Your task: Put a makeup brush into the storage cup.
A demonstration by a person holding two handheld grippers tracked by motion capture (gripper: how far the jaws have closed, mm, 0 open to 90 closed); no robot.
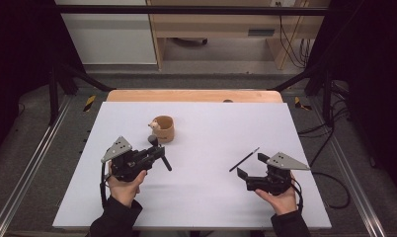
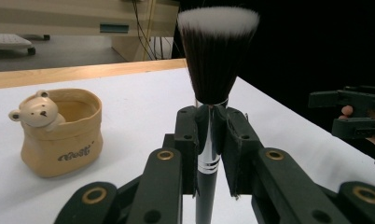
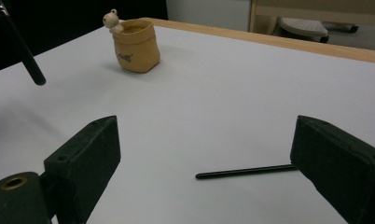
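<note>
My left gripper (image 1: 156, 153) (image 2: 209, 126) is shut on a black makeup brush (image 1: 159, 154) (image 2: 217, 51), gripping its silver ferrule. The white-tipped bristles point up and the handle end slants toward the table's middle (image 3: 26, 58). A tan ceramic cup with a small bear on its rim (image 1: 163, 129) (image 2: 64, 135) (image 3: 135, 45) stands just beyond the left gripper. My right gripper (image 1: 252, 165) (image 3: 206, 140) is open, low over the table. A thin black stick (image 1: 244, 159) (image 3: 244, 171) lies flat on the white surface between its jaws, near the right one, with neither pad touching it.
The white tabletop (image 1: 201, 197) has a wooden strip (image 1: 194, 95) along its far edge. Black frame posts stand at both sides. Beyond the table are wooden furniture and cables on the floor. In the left gripper view, the right gripper (image 2: 353, 112) appears at the right.
</note>
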